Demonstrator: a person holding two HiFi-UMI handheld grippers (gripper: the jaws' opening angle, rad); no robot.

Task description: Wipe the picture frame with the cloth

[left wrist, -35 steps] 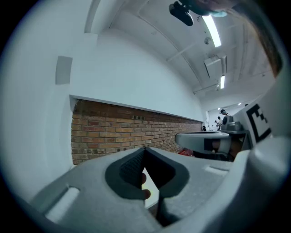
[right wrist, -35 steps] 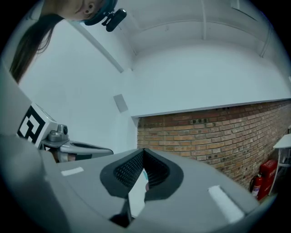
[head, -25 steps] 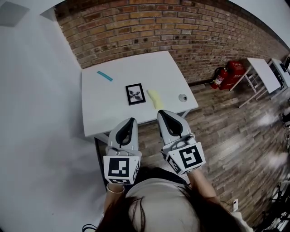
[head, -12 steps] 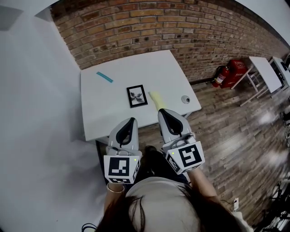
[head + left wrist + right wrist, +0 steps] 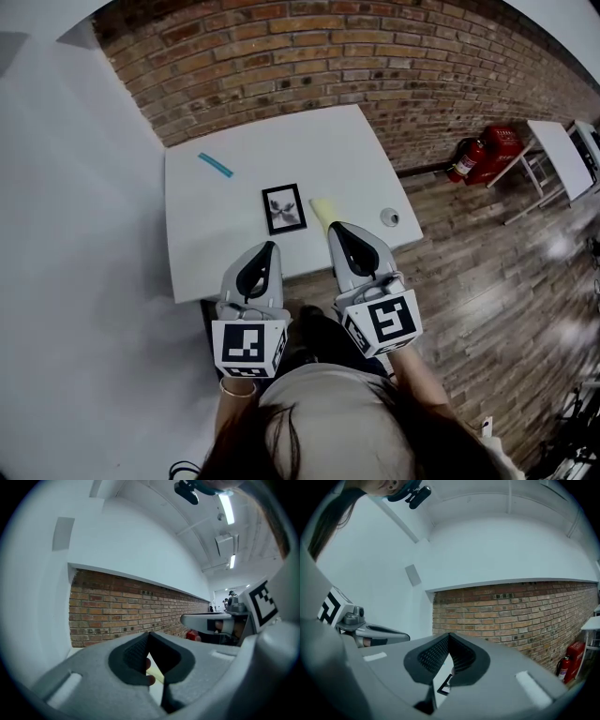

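Two grippers hang over the near edge of the white table (image 5: 206, 234), the left gripper (image 5: 271, 247) and the right gripper (image 5: 336, 228), each with jaws together on nothing. Ahead, between their tips, the black picture frame (image 5: 284, 208) lies flat; the yellow cloth (image 5: 321, 208) lies just beside it, right at the right gripper's tip

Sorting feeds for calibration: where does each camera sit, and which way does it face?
Head view: on the person's head, steeply down at table, picture frame, cloth; shows hair, left hand-held gripper, right hand-held gripper.
Left gripper view: on the left one, level along its shut jaws toward brick wall.
Right gripper view: on the right one, likewise facing the wall.
Shared: all show the wall; each gripper view shows the other gripper.
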